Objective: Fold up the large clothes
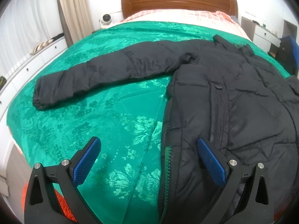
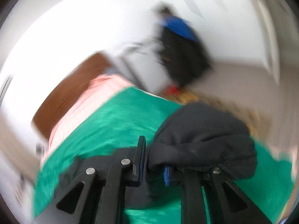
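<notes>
A black puffer jacket (image 1: 233, 97) lies spread on a green bedspread (image 1: 93, 115), with one sleeve (image 1: 104, 71) stretched out to the left. My left gripper (image 1: 149, 155) is open and empty, hovering over the jacket's zipper edge (image 1: 169, 160) near the hem. In the blurred right wrist view my right gripper (image 2: 155, 160) is shut on a bunched part of the black jacket (image 2: 203, 140), which drapes over the right finger, held above the green bedspread (image 2: 115, 123).
A wooden headboard (image 1: 177, 0) and a pink checked sheet (image 1: 186, 18) are at the far end of the bed. White drawers (image 1: 28, 61) run along the left. A dark bag with blue (image 1: 287, 52) stands at the right by a white cabinet (image 1: 261, 33).
</notes>
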